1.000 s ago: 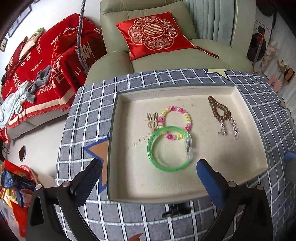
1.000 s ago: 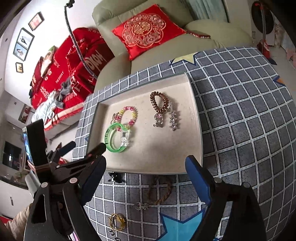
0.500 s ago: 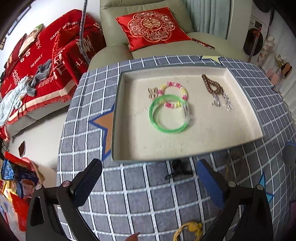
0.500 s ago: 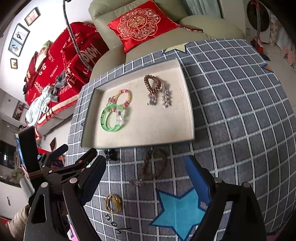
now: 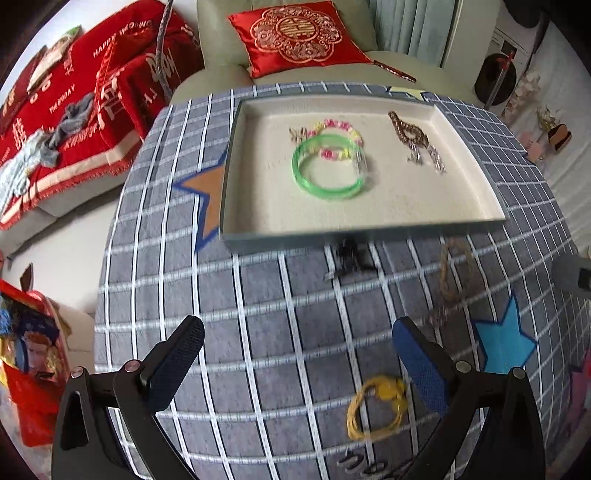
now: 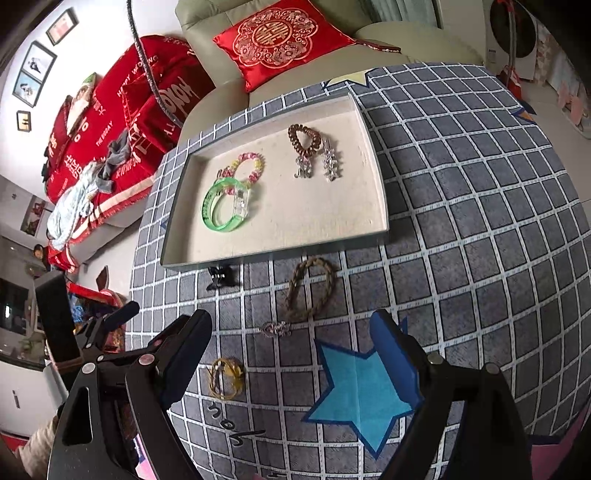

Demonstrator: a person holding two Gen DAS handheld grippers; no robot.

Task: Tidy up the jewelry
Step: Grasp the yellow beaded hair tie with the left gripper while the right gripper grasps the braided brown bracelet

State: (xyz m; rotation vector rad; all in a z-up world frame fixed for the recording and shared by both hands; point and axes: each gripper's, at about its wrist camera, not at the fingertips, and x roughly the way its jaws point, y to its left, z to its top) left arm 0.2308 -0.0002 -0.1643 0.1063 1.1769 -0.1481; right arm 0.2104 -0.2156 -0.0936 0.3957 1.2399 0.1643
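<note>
A beige tray on the checked cloth holds a green bangle, a pink-yellow bead bracelet, a brown coil tie and silver clips. In front of the tray lie a black claw clip, a braided brown band, a small silver piece and a yellow hair tie. My left gripper and right gripper are open and empty above the cloth.
A grey-green sofa with a red cushion stands behind the table. Red bedding lies to the left. Blue star patches and an orange star mark the cloth. The table edge drops off at left.
Both grippers have pulled back from the tray toward the near side of the table, bringing the loose pieces on the cloth into view. Both stayed open and empty.
</note>
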